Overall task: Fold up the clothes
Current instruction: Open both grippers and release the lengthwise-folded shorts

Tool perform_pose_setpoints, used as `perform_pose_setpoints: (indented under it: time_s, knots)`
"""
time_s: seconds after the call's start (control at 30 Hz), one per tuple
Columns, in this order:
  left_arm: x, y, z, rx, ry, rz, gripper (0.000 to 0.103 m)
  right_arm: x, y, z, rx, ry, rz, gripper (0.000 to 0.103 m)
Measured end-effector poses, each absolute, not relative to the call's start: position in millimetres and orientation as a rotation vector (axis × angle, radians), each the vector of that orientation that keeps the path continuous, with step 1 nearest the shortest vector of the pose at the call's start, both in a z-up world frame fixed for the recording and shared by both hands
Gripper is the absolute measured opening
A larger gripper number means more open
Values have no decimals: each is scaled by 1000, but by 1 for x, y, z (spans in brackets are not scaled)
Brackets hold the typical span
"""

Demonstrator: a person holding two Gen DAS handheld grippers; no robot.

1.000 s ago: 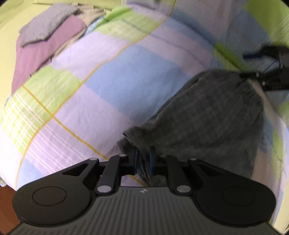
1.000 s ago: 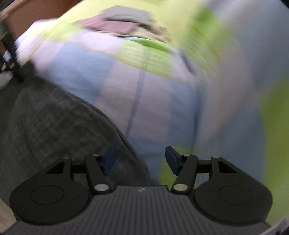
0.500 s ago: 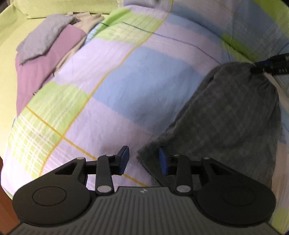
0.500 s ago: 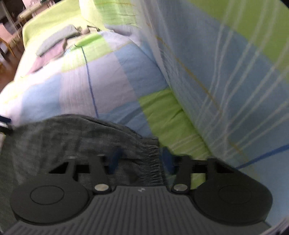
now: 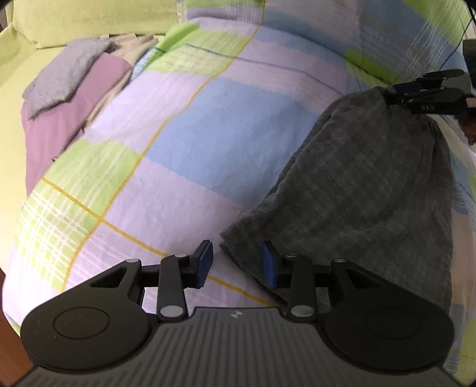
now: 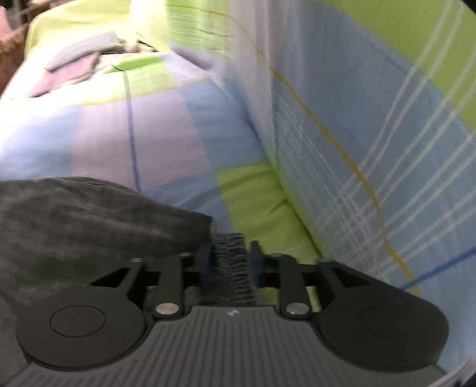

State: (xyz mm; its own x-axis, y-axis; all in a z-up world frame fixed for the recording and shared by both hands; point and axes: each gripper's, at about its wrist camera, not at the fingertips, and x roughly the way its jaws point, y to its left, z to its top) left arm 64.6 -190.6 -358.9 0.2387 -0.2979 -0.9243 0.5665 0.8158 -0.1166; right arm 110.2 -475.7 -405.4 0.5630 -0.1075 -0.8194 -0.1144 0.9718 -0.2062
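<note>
Soft bed surface under a checked quilt (image 5: 208, 125) in lilac, blue and lime squares, puffy and uneven, heaped into a steep fold (image 6: 357, 125) on the far right. Plain green sheet (image 5: 89, 23) beyond. At the far left corner, a stack of a pale grey cloth (image 5: 65, 74) on a purple cloth (image 5: 68, 119). Little else of the room visible.

Grey garment (image 5: 372, 193) laid flat on the right of the quilt, running from a near corner just ahead of the left gripper (image 5: 237, 263) to the far end at the right gripper (image 5: 397, 89).

Left gripper: jaws spread wide, holding nothing, with the garment's near corner just ahead of the gap, close to the right-hand finger.

Right gripper (image 6: 230, 262): fingers drawn in tight on the ribbed waistband (image 6: 230, 253), bunched between them.

Likely hazards, by judgement:
- Pulled from one end only: sag, twist and a crooked crease.
- Left jaws closed too low on so soft a base: quilt pinched along with the corner.
- Narrow grip on gathered elastic: possible slip under a sharp tug.
- Yielding, bumpy surface: folds unlikely to lie square without smoothing.
</note>
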Motion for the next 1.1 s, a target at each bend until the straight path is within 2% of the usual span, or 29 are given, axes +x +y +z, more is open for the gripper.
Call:
perform_pose_setpoints:
  time_s: [0.1,0.2,0.23,0.3,0.33,0.37,0.43,0.57,0.77,0.93,1.0,1.03,1.07,1.1]
  knots:
    - [70,-192,-358,277,1181,-634,42,91,-459,-383,-221,880,-166,74]
    - [73,-203,-367,343,1187,-689,41,54,-437,-363,-30,840,-192,76]
    - [73,-208,-374,383,1210,-699,40,45,-433,-362,18,846,-184,72]
    - [71,-213,-383,429,1221,-691,40,15,-418,-362,151,862,-131,34]
    - [71,-214,-384,431,1226,-676,40,-7,-399,-366,224,907,-93,7]
    - [72,-215,-382,425,1232,-658,43,-15,-392,-369,238,941,-89,0]
    - [71,-212,-374,415,1222,-612,42,-46,-371,-374,282,1007,-125,0]
    - [51,-198,-354,472,1151,-561,42,-106,-356,-377,380,1033,-228,13]
    - [0,-203,-329,651,1055,-720,44,-196,-344,-372,630,926,-268,13]
    - [-5,-232,-333,813,980,-888,45,-218,-320,-384,895,834,-364,15]
    - [-1,-238,-339,829,972,-932,46,-226,-311,-389,1000,793,-402,29]
    - [5,-241,-344,833,975,-974,46,-229,-307,-391,1049,774,-423,30]
    - [11,-242,-348,843,979,-1005,46,-228,-303,-396,1096,760,-456,27]
    - [16,-243,-352,854,982,-1036,46,-225,-296,-403,1159,729,-506,17]
